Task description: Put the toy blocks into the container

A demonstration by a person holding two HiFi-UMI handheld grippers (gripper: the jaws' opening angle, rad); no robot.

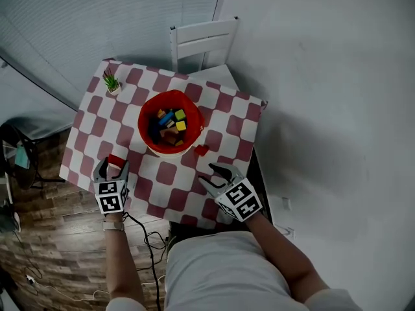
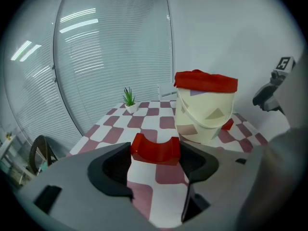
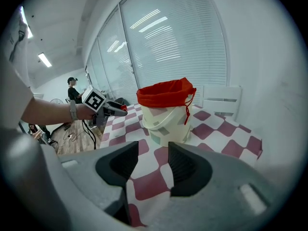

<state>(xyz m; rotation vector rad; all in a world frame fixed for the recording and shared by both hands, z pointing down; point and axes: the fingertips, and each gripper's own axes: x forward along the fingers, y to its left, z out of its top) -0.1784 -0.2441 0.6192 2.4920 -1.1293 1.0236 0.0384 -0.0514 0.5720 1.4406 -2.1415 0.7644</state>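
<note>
Head view steeply overhead; gripper views low, seemingly near tabletop (image 1: 165,173), bucket (image 2: 206,114) common to both.

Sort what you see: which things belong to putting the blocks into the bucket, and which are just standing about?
Job: red arch block in the left tool; small red block on the table; bucket; blocks inside it.
Standing about: potted plant; white chair.
</note>
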